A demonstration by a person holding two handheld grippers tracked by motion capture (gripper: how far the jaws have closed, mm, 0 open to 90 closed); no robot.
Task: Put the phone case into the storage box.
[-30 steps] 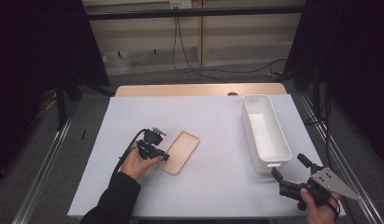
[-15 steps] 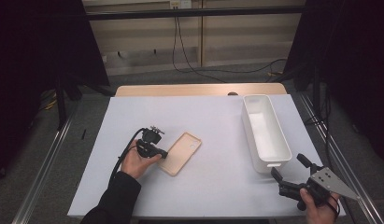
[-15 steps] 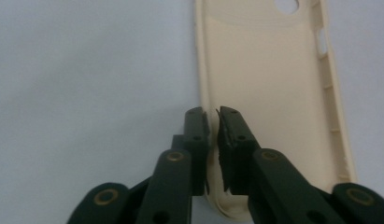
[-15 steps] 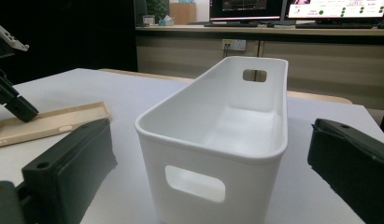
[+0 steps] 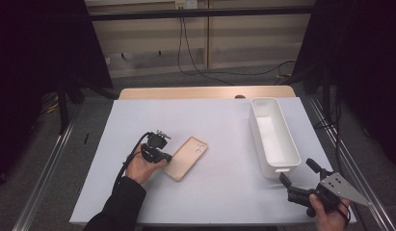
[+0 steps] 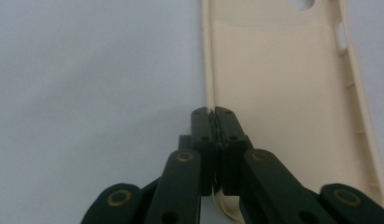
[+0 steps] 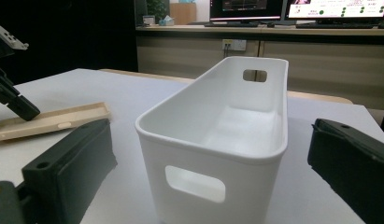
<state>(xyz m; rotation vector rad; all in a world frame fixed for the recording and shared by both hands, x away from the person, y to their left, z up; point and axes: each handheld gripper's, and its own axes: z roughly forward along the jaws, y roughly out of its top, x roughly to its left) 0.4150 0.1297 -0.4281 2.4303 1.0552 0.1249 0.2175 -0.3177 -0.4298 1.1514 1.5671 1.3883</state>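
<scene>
— Where is the phone case [image 5: 185, 158] at this moment?

— It lies flat on the white table [image 5: 219, 130], on the left half, with its hollow side facing up and the camera cut-out at the far end. In the high view it is turned a little, so the far end points to the right.

— And the left gripper [image 5: 162, 155]?

— It is at the near left edge of the case. In the left gripper view its two jaws are pressed together on the thin side wall of the case [image 6: 283, 107], one jaw outside the wall and one inside. So it pinches the rim. The case seems to rest on the table, but I cannot tell if the near edge is lifted.

— What about the right gripper [image 5: 300, 178]?

— It is at the near right corner of the table, well apart from the case. Its jaws stand wide apart and hold nothing. In the right gripper view they point at the short end of the white bin [image 7: 227, 135], which stands upright between them farther off.

— Where is the bin on the table?

— On the right side [image 5: 274, 137], with its long side running away from the person. It is well apart from the case.
</scene>
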